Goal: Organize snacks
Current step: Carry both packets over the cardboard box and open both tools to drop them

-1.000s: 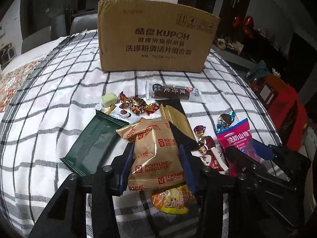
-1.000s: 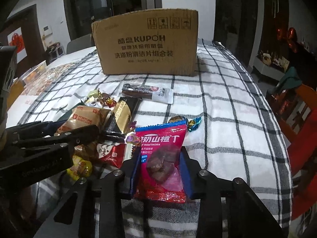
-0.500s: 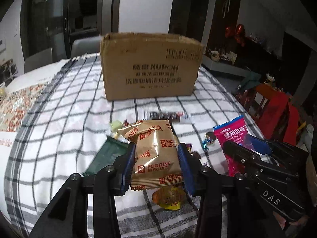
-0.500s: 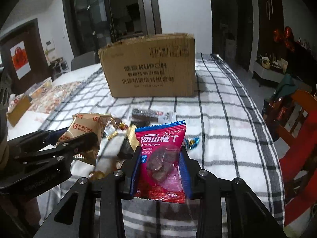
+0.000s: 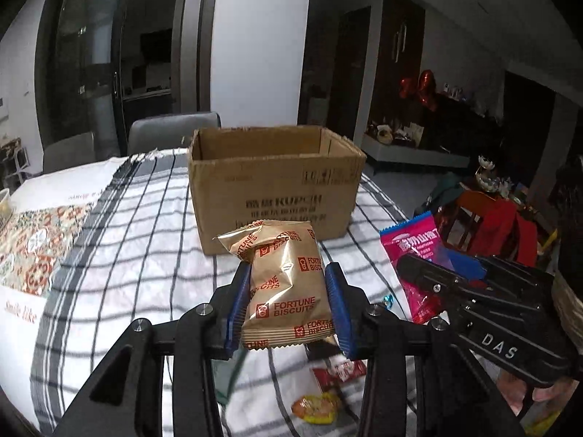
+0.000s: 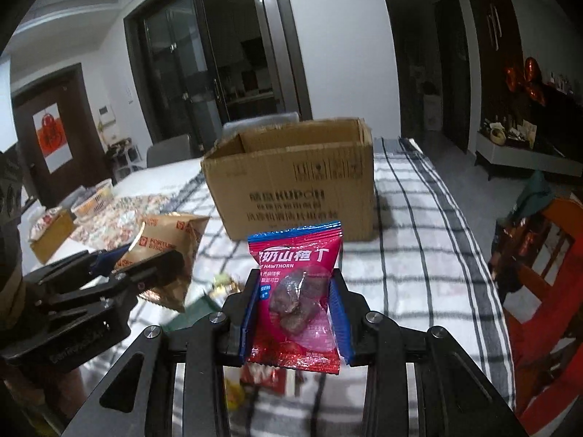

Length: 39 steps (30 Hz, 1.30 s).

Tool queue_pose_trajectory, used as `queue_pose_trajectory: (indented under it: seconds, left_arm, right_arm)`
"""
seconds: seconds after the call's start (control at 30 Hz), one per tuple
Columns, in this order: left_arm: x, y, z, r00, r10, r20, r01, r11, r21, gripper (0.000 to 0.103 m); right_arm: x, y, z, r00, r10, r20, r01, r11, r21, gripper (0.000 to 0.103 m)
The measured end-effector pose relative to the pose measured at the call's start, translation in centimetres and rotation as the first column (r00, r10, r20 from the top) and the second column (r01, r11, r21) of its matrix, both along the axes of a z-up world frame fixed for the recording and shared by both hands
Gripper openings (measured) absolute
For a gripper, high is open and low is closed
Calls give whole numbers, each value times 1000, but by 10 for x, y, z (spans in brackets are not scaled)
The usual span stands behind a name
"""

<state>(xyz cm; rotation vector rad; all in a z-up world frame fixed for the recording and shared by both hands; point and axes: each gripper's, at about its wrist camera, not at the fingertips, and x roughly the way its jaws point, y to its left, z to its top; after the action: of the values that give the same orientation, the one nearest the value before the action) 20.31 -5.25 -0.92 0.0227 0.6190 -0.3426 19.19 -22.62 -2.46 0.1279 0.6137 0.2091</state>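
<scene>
Both packets ride clear of the counter (image 5: 120, 240): the left tongs (image 5: 288, 302) pinch a gold Fortune Biscuits pack (image 5: 284, 284), the jaws having just drawn in on it, and the right tongs (image 6: 295, 313) clamp a red hawthorn pouch (image 6: 297, 291). The open cardboard box (image 5: 277, 189) stands at the counter's far end. The slick, puffy wrappers could slip from the narrow pads, or a packet could catch the box's near rim and drop short.

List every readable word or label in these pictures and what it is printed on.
"FORTUNE BISCUITS": gold packet.
"HAWTHORN": red packet; its Chinese lettering is too blurred to copy.
"KUPOH": cardboard box; the lines below are blurred.
"DAS": right gripper body.
"Smile like": tablecloth.
</scene>
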Motion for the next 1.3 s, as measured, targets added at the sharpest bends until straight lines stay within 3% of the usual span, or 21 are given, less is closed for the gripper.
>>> queue_pose_trajectory:
  seconds: [0.57,0.87,1.3]
  left_arm:
    - [74,4,68,987,9,158,-13,1000,28,39]
    - [128,8,76,990,5,141,-10,999,34,39]
    - [206,2,56,999,-20,49,19,999,34,41]
  right_arm:
    - [83,-2,69,993,15,118,-21,999,49,37]
    - [143,-5,79,994,18,105,-22,999,38,37]
    - [224,-8,49,1000,2,-10,-2,1000,28,37]
